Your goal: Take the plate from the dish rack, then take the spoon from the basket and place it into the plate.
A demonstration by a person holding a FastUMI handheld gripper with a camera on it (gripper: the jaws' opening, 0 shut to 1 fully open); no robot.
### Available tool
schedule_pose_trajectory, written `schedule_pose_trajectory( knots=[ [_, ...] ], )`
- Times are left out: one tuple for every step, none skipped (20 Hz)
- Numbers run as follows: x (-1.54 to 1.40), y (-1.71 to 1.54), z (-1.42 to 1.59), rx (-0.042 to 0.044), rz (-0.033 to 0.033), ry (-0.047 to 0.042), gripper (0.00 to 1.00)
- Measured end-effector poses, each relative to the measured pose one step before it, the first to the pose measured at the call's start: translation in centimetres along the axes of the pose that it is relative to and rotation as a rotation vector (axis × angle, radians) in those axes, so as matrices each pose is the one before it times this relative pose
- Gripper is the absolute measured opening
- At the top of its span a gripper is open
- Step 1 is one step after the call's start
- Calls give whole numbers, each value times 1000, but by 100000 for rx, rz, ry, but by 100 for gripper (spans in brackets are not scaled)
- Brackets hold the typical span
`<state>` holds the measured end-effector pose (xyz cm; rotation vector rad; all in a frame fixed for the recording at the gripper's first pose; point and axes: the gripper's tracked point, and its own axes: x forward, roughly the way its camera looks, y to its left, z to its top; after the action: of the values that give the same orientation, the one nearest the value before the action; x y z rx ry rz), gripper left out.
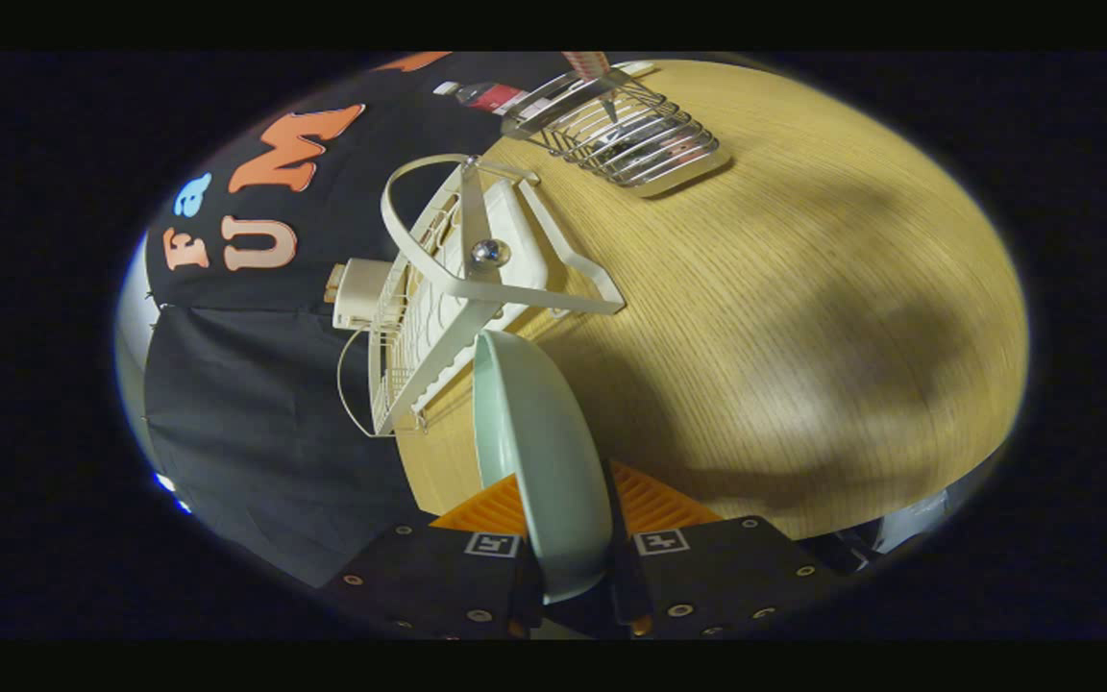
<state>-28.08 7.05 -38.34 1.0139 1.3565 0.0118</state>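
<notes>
While the view is tilted steeply, a pale green plate (542, 452) is seen standing on edge between the two fingers of the gripper (573, 567), and it is grasped there by its near rim, a finger pressed on either side. Its far rim is raised above the wooden table (803, 317), just near of the dish rack (462, 288); whether plate and rack touch cannot be told. That rack is white, built of flat bars and thin wire, with a curved handle at its far end and a small shiny knob on its frame, and it is set at the left edge of the table. Beyond it, further to the right, a wire basket (626, 130) on a pale base is placed on the table, well apart from the plate. Something thin is seen upright inside the basket, but it cannot be made out as the spoon. Behind the basket a bottle (486, 96) with a red label is laid beside the black cloth wall. Soft shadows are cast across the right part of the table.
</notes>
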Motion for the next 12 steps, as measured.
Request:
schedule_pose_trajectory(
  knots=[
    [-230,197,329,-898,883,-1326,34],
    [-209,172,285,-573,1204,-1774,36],
    [-222,-245,535,-324,-648,-1403,37],
    [-314,-257,457,-1112,-723,-1538,37],
    [-334,-373,654,-1617,-1612,-2038,41],
    [-431,-350,750,-2590,-1808,-2471,42],
    [-554,-131,1069,-2728,-457,-3639,45],
    [-470,-28,1244,-2487,-1193,-4889,47],
    [-411,-109,1652,-2805,-1182,-5755,52],
    [-283,-296,1852,-3069,-2157,-5946,56],
    [-180,-387,1625,-3600,-2415,-5338,63],
    [-200,-497,1484,-4017,-2804,-5343,67]
  ],
)
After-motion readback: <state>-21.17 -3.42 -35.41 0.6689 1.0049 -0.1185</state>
